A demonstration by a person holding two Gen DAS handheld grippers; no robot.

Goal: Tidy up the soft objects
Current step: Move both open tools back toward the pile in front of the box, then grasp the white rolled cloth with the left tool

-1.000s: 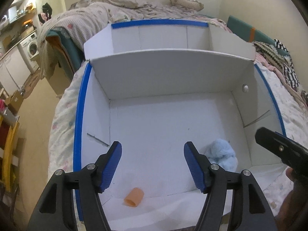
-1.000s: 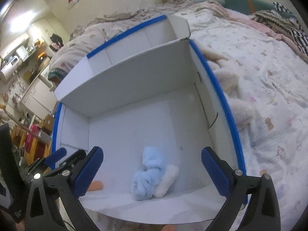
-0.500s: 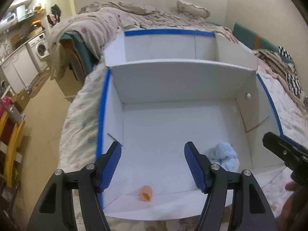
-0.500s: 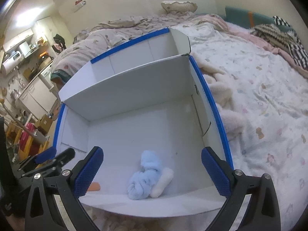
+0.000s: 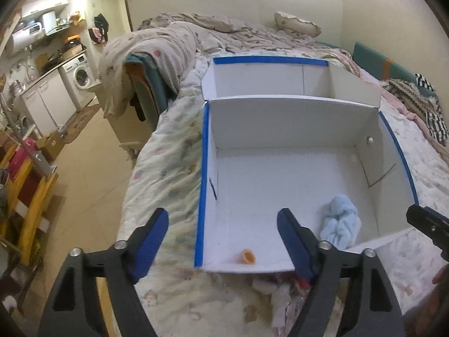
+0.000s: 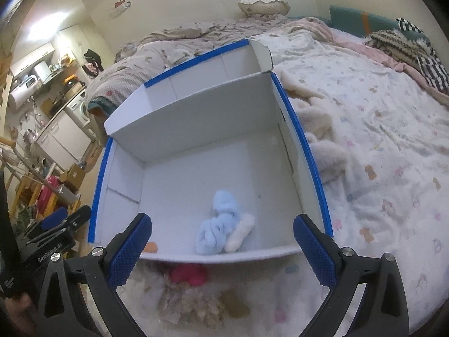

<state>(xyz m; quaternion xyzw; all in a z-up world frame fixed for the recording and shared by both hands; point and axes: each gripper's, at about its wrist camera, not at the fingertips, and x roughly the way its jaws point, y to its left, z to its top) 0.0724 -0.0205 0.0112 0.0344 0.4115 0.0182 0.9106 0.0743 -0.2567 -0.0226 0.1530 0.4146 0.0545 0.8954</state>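
A white cardboard box with blue-taped rims (image 5: 206, 151) (image 6: 306, 146) lies open on the bed. Inside it lie a light blue fluffy cloth (image 5: 341, 220) (image 6: 221, 221), a white plush piece (image 6: 241, 234) against it, and a small orange object (image 5: 248, 256) (image 6: 151, 247) near the front wall. In front of the box, on the bed, lie a pink item (image 6: 188, 275), a beige fluffy item (image 6: 193, 306) and crumpled cloth (image 5: 280, 295). My left gripper (image 5: 223, 241) is open and empty above the box's front left corner. My right gripper (image 6: 221, 247) is open and empty above the front wall.
The bed's left edge drops to the floor (image 5: 92, 168). A cream fleece blanket (image 6: 317, 129) lies right of the box. A bunched quilt (image 5: 157, 47) lies at the far end. A yellow rack (image 5: 25, 196) and a washing machine (image 5: 81, 77) stand on the left.
Both grippers have pulled back and up from the box, so more of the bed in front of it shows. The left one has also shifted left. Both stay open and empty.
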